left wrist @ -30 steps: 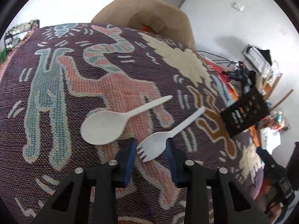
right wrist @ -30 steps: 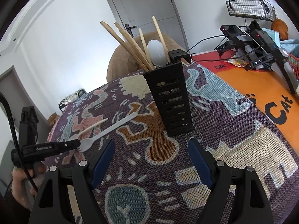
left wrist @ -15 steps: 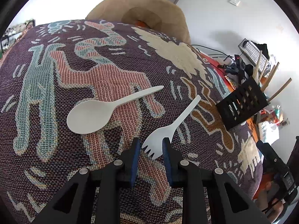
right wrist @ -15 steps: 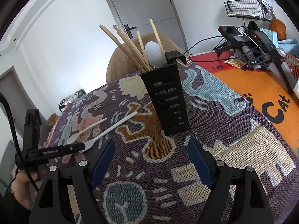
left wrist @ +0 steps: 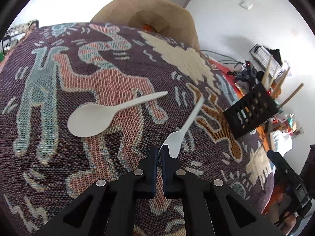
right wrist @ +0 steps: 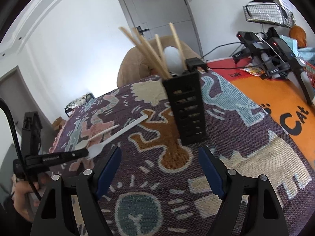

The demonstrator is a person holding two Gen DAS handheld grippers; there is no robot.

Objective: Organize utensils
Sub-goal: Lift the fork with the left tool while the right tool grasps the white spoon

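Note:
My left gripper point(left wrist: 159, 153) is shut on the tined head of a white plastic fork point(left wrist: 186, 124), whose handle points away toward the black slotted utensil holder point(left wrist: 251, 111). The fork point(right wrist: 120, 133) and the left gripper point(right wrist: 84, 153) also show in the right wrist view. A white plastic spoon point(left wrist: 104, 114) lies on the patterned cloth to the fork's left. My right gripper point(right wrist: 159, 169) is open and empty, just in front of the holder point(right wrist: 187, 106), which holds several wooden sticks and a white spoon.
A patterned woven cloth point(right wrist: 226, 137) covers the table. A tan chair back point(left wrist: 149, 9) stands beyond the far edge. An orange mat point(right wrist: 275, 98) with black devices and cables lies to the right, and a wire basket point(right wrist: 267, 11) hangs on the wall.
My left gripper has closed on the fork's head and the fork has tipped up, turning on edge. The right gripper has stayed open, drifting slightly relative to the holder.

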